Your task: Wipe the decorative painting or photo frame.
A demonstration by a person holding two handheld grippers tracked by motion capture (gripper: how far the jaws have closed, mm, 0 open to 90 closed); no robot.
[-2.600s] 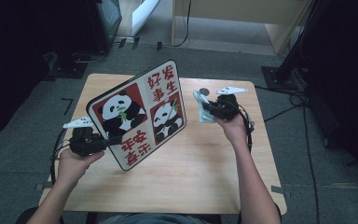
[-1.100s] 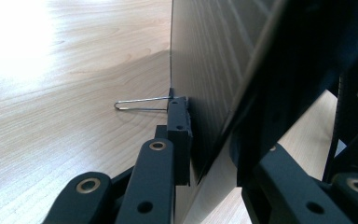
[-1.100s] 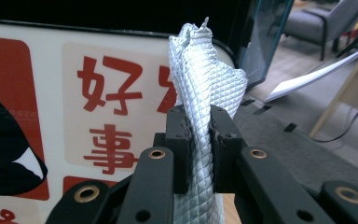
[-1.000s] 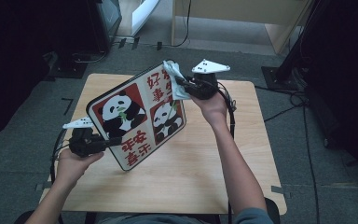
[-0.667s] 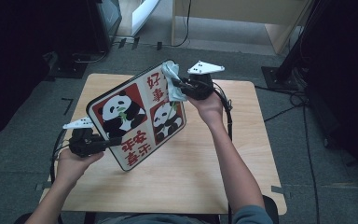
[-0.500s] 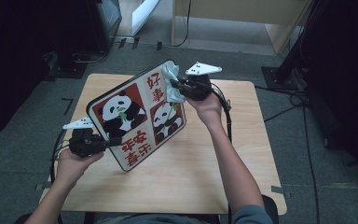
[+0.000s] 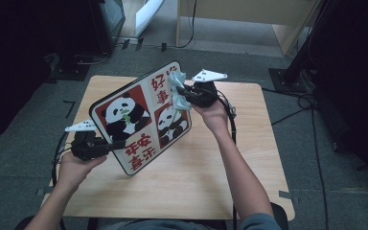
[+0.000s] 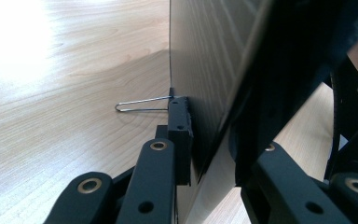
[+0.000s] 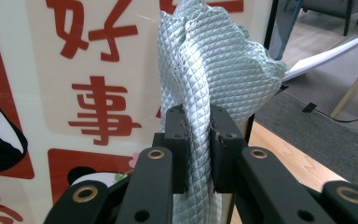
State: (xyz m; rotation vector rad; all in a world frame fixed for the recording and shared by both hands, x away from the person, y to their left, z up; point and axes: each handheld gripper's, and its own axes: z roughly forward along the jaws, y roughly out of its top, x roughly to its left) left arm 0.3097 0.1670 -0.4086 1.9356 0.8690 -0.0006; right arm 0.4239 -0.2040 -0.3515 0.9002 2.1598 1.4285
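Left gripper (image 7: 109, 146) is clamped on the lower left edge of the panda board (image 7: 141, 115), jaws pinched tight on the panel. In the left gripper view the near pad (image 8: 179, 135) sits flat against the board's plain wooden back (image 8: 205, 70), the other jaw on the printed side (mostly dark from that angle). Board stands tilted on the wooden table (image 7: 182, 177), bottom corner down on the tabletop, printed face toward the person: two pandas on red fields, red characters around them. A thin wire loop (image 8: 142, 106) sticks out from the board's back just above the pad; can't tell what it belongs to.

Right gripper (image 7: 184, 93) is closed on a pale green quilted cloth (image 7: 178, 88), held at the board's upper right part, over the red characters. Right gripper view: cloth (image 9: 209, 70) bunched and squeezed between both pads, the free end fanning out above the jaws, board face (image 9: 74, 84) directly behind it. Whether the cloth actually touches the board can't be told from these angles. Both forearms come in from the bottom of the high view, left hand (image 7: 74, 167) low by the table's near left edge, right hand (image 7: 214, 114) raised over the middle.
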